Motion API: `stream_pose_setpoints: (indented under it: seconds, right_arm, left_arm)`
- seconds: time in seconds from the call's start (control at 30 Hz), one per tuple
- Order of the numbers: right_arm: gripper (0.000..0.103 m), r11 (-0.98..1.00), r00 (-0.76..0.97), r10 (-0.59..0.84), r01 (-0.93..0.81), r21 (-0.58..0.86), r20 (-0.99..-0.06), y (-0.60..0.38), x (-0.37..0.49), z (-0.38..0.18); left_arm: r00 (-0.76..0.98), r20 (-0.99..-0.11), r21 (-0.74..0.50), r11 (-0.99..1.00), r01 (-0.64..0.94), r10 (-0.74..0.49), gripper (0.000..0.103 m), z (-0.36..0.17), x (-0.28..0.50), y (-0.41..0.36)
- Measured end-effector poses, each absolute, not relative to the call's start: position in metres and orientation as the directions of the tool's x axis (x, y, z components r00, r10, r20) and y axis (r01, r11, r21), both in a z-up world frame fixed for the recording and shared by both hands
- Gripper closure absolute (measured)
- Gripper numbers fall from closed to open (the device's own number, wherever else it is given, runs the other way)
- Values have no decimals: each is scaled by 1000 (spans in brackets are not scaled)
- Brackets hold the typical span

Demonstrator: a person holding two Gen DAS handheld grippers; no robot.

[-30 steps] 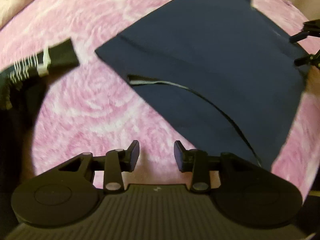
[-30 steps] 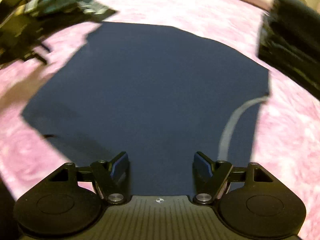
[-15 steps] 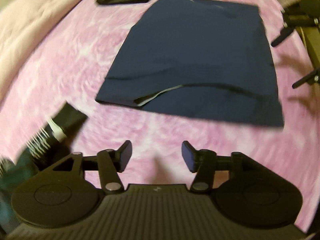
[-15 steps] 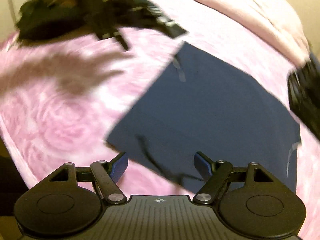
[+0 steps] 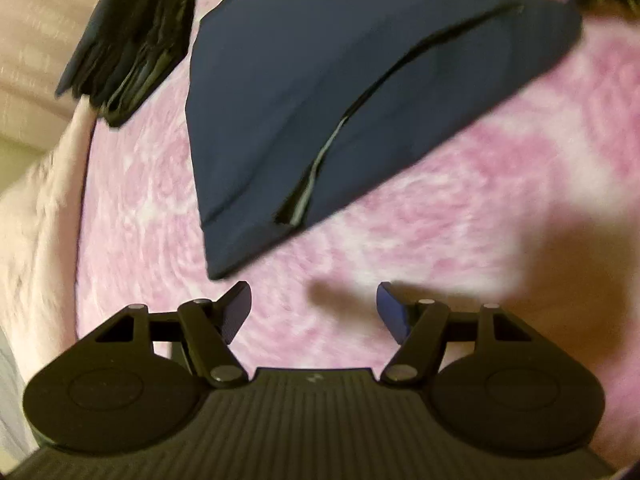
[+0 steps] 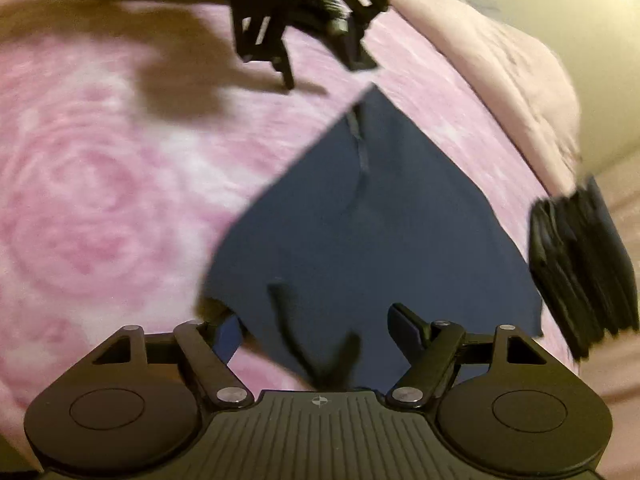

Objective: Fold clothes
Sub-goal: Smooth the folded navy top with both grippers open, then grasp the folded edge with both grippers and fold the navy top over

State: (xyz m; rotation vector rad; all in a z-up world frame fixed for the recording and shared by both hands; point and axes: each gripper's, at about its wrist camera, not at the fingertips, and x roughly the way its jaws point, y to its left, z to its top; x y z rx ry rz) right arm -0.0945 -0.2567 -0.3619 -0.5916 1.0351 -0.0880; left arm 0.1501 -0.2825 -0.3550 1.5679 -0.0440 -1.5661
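While its jaws are opening with nothing between them, the left gripper [image 5: 314, 308] hangs over pink blanket [image 5: 460, 248] just short of the navy garment's [image 5: 320, 80] near corner, likely lining up a fold grab. Right gripper [image 6: 316, 328] stays wide and empty, now over the garment's opposite corner rather than its middle as a second ago; folded stack [image 6: 580, 268] sits beside.

Left gripper [image 5: 314, 308] jaws opening, empty, near navy garment [image 5: 320, 92] corner.

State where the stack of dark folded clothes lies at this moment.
The stack of dark folded clothes lies at the upper left of the left wrist view and the right edge of the right wrist view, on the pink blanket beside the navy garment.
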Motion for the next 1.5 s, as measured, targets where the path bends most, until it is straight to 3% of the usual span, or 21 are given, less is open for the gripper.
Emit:
stream_pose_setpoints:
  seconds: [0.17, 0.27, 0.33, 0.43, 0.5, 0.53, 0.73, 1.0, 1.13, 1.33, 1.5]
  right_arm:
    - [45, 841, 528, -334, -207, -500, -781, -259, -86, -369]
    - [69, 859, 513, -329, -187, -477, -793, -260, -80, -367]
    - [83, 870, 499, -332, -167, -465, -801, -259, -76, -364]
    - [92, 893, 480, -320, -136, -430, -817, -261, -77, -355]
    - [94, 905, 480, -303, -125, -406, -823, -266, -78, -344]
    - [95, 910, 488, -296, -119, -398, -822, -268, -80, -337]
    - [96, 930, 533, -265, -81, -360, -804, -269, -84, -299]
    - [97, 950, 597, -310, 217, -224, -740, -322, -97, -216]
    - [97, 926, 617, -331, 357, -120, -714, -372, -118, -187]
    - [97, 827, 630, -288, 543, 144, -722, -470, -155, -185]
    - [97, 700, 625, -215, 634, 327, -751, -548, -186, -218]
  left_arm:
    - [202, -748, 650, -639, 411, -632, 37, -373, 166, -308]
    - [182, -731, 675, -656, 339, -658, 35, -379, 174, -321]
    - [170, -716, 694, -667, 270, -677, 41, -382, 178, -329]
    - [172, -722, 691, -693, 205, -670, 64, -389, 182, -341]
    - [182, -737, 676, -713, 189, -651, 96, -392, 185, -348]
    - [189, -744, 668, -721, 184, -641, 98, -393, 187, -352]
    - [170, -737, 673, -687, 273, -654, 100, -363, 192, -353]
    - [169, -703, 687, -598, 412, -691, 100, -284, 183, -379]
    - [161, -686, 700, -583, 413, -709, 100, -238, 163, -428]
    - [142, -697, 695, -613, 376, -703, 100, -190, 103, -523]
    - [120, -765, 631, -699, 336, -633, 100, -206, 48, -618]
